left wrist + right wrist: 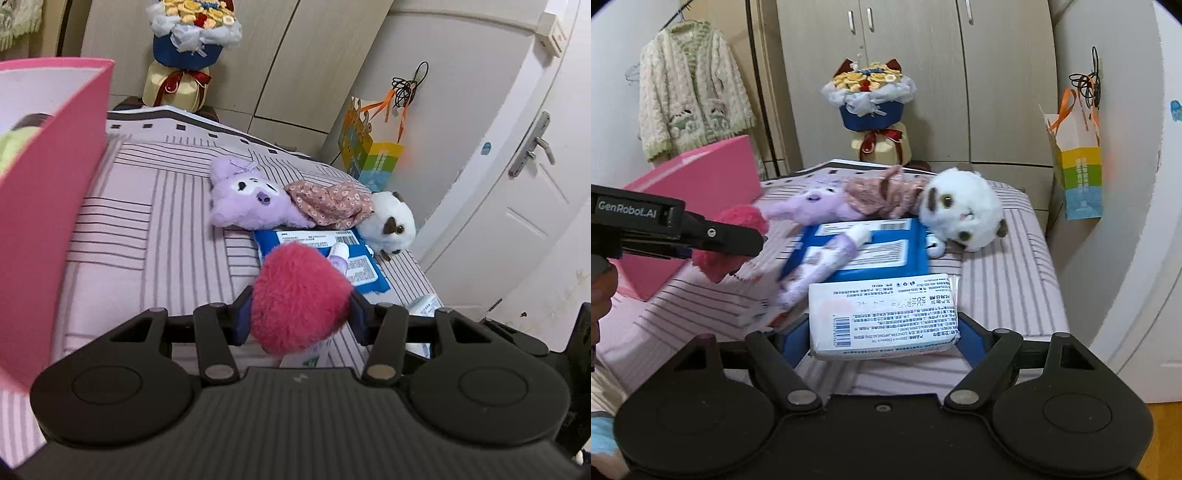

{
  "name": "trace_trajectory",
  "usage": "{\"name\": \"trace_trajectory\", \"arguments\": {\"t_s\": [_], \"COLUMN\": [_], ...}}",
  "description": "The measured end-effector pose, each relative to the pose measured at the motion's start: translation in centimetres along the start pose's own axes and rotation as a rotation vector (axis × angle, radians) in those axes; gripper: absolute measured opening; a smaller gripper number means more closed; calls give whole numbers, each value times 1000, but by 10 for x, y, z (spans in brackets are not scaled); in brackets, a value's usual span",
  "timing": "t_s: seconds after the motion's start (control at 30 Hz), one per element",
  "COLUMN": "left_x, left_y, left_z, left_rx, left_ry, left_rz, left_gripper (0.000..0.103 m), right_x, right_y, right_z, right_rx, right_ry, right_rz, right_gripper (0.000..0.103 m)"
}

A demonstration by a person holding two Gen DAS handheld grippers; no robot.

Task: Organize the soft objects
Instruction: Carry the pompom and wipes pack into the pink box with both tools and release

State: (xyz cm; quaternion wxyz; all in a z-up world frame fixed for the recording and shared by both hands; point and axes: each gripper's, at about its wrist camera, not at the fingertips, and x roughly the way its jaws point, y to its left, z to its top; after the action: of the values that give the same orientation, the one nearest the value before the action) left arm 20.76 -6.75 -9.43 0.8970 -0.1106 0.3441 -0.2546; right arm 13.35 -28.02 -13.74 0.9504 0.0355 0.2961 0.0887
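Observation:
My left gripper (299, 314) is shut on a fluffy magenta pompom (299, 295) and holds it above the striped bed (147, 221); it also shows in the right wrist view (735, 225). My right gripper (882, 332) is shut on a white wet-wipes pack (882, 317). A purple plush (247, 199), a white plush in a floral dress (388, 221) and a blue packet (362, 266) with a lilac tube (827, 258) lie ahead. A pink box (40, 221) stands at the left.
A flower bouquet (871, 99) stands beyond the bed by the wardrobe. A paper gift bag (1078, 170) hangs at the right by the white door (517, 166). A cardigan (690, 88) hangs at the back left.

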Motion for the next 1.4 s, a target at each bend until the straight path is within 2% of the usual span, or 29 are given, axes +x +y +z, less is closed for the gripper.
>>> {"name": "trace_trajectory", "arguments": {"t_s": [0.23, 0.57, 0.7, 0.9, 1.17, 1.33, 1.4], "left_x": [-45, -115, -145, -179, -189, -169, -156], "left_y": [12, 31, 38, 55, 93, 130, 141], "left_z": [-10, -5, 1, 18, 54, 82, 91], "left_rx": [8, 37, 67, 91, 83, 11, 8], "left_ry": [32, 93, 78, 23, -7, 11, 14], "left_rz": [3, 18, 44, 113, 227, 302, 356], "left_gripper": [50, 50, 50, 50, 50, 50, 50], "right_x": [-16, -49, -59, -55, -24, 12, 32], "right_y": [28, 93, 118, 155, 210, 247, 264], "right_z": [3, 35, 52, 80, 125, 145, 149], "right_rx": [-47, -236, -311, -425, -601, -745, -831], "right_ry": [13, 33, 18, -14, -86, -72, -52], "right_rz": [76, 272, 353, 409, 450, 471, 460], "right_gripper": [84, 84, 84, 84, 84, 84, 84]}}
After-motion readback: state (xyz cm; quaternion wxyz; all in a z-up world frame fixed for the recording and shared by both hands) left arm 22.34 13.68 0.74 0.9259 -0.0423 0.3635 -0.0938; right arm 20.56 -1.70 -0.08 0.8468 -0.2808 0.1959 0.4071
